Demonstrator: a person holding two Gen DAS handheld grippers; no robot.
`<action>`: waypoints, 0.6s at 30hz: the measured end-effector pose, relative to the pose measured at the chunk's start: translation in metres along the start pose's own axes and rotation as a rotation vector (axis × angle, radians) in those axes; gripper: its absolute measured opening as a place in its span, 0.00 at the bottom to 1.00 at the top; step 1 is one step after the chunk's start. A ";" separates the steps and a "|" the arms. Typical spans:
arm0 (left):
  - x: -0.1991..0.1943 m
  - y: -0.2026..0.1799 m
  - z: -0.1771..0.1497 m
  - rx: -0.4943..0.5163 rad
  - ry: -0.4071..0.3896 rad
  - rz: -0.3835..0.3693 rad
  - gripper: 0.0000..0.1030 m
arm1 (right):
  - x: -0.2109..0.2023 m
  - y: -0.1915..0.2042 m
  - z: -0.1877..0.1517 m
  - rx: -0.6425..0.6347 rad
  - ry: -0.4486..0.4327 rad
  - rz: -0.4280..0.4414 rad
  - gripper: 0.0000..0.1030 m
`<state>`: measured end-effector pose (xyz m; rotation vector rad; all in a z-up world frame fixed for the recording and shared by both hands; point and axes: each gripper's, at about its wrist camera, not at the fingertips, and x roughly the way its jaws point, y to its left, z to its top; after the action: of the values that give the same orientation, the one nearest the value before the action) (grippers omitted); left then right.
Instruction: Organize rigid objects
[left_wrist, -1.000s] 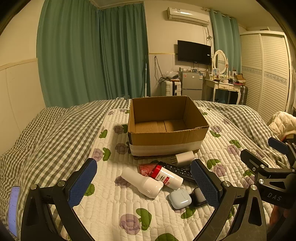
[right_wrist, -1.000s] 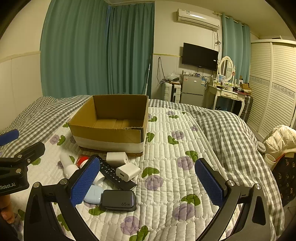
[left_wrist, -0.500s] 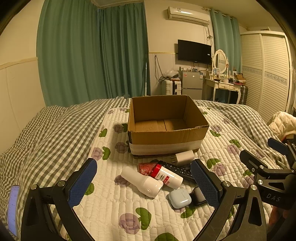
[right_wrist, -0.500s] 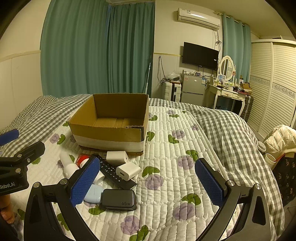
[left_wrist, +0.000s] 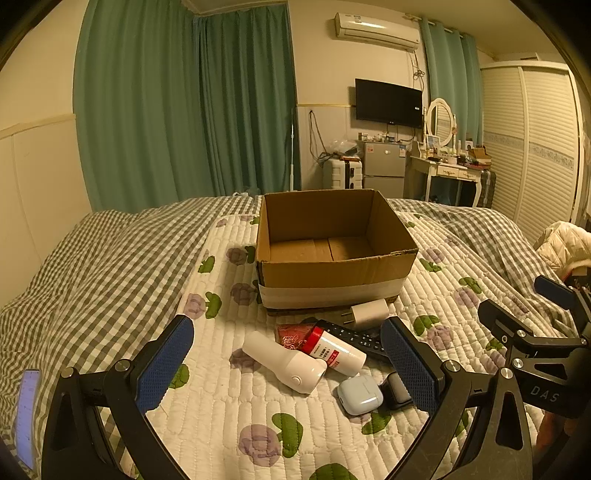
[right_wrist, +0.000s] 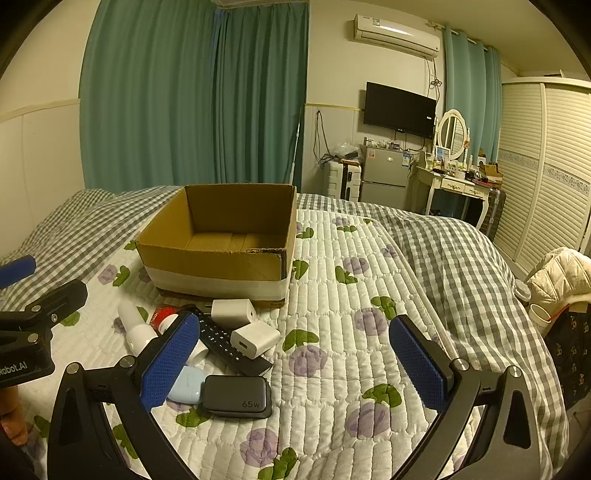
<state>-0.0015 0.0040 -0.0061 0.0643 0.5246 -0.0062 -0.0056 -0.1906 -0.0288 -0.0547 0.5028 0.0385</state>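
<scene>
An open, empty cardboard box (left_wrist: 334, 258) (right_wrist: 221, 245) stands on the quilted bed. In front of it lies a cluster: a white cylinder device (left_wrist: 284, 362), a red-capped white bottle (left_wrist: 334, 350), a black remote (right_wrist: 229, 343), two white charger cubes (right_wrist: 233, 313) (right_wrist: 255, 338), a pale blue earbud case (left_wrist: 359, 394) (right_wrist: 186, 384) and a black 65w charger (right_wrist: 237, 396). My left gripper (left_wrist: 288, 363) is open above the cluster, holding nothing. My right gripper (right_wrist: 293, 363) is open and empty, to the right of the cluster.
A white floral quilt (right_wrist: 332, 332) covers a grey checked blanket (left_wrist: 92, 266). A cream jacket (right_wrist: 561, 273) lies at the bed's right edge. A fridge, dressing table and wardrobe stand beyond the bed. A phone (left_wrist: 27, 413) shows at the far left.
</scene>
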 end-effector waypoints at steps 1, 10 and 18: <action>0.000 0.000 0.000 0.000 0.000 -0.001 1.00 | 0.000 0.000 0.000 0.000 -0.001 0.000 1.00; 0.000 0.000 0.001 0.001 0.001 0.000 1.00 | -0.001 0.000 0.001 -0.001 -0.001 0.000 1.00; -0.004 -0.002 0.007 0.003 -0.011 0.001 1.00 | 0.000 -0.001 0.000 0.004 0.019 0.000 1.00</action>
<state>-0.0012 0.0013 0.0017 0.0679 0.5134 -0.0060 -0.0055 -0.1915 -0.0288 -0.0517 0.5218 0.0368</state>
